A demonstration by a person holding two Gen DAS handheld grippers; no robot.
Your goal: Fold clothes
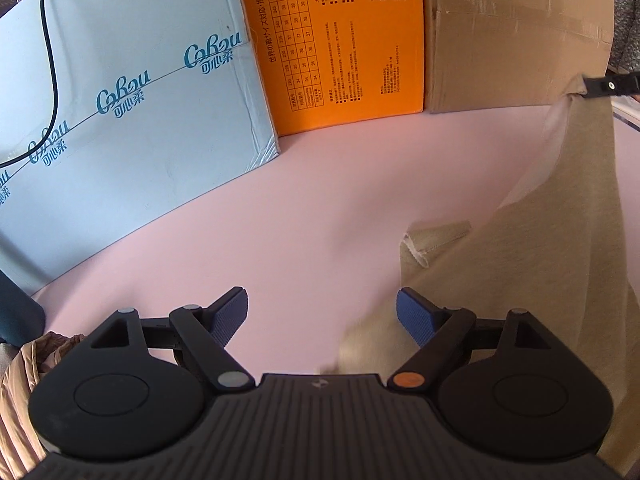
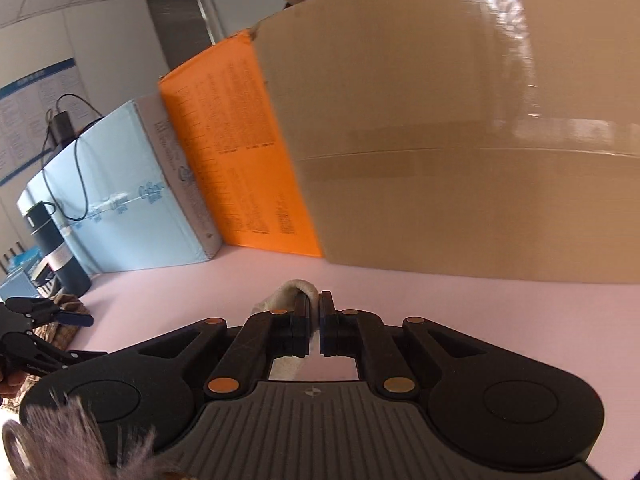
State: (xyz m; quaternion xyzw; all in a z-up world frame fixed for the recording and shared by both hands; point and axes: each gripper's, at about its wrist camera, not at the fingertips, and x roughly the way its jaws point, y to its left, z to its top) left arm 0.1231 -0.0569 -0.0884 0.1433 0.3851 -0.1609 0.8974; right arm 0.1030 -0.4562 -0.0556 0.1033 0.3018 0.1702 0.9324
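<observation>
A beige garment (image 1: 560, 240) hangs over the pink table (image 1: 280, 208), lifted at its top corner by my right gripper (image 1: 588, 90), whose fingers are shut on the cloth. In the right wrist view the right gripper (image 2: 315, 320) is shut on a bunched fold of the beige garment (image 2: 294, 290). My left gripper (image 1: 322, 316) is open and empty, low over the table, with its right pad next to the garment's lower edge. It also shows in the right wrist view (image 2: 60, 316) at far left.
A pale blue box (image 1: 120, 120), an orange box (image 1: 340, 40) and a brown cardboard box (image 1: 512, 32) line the table's far side. A dark bottle (image 2: 56, 248) stands at the left. A striped cloth (image 1: 20, 392) lies at the left edge.
</observation>
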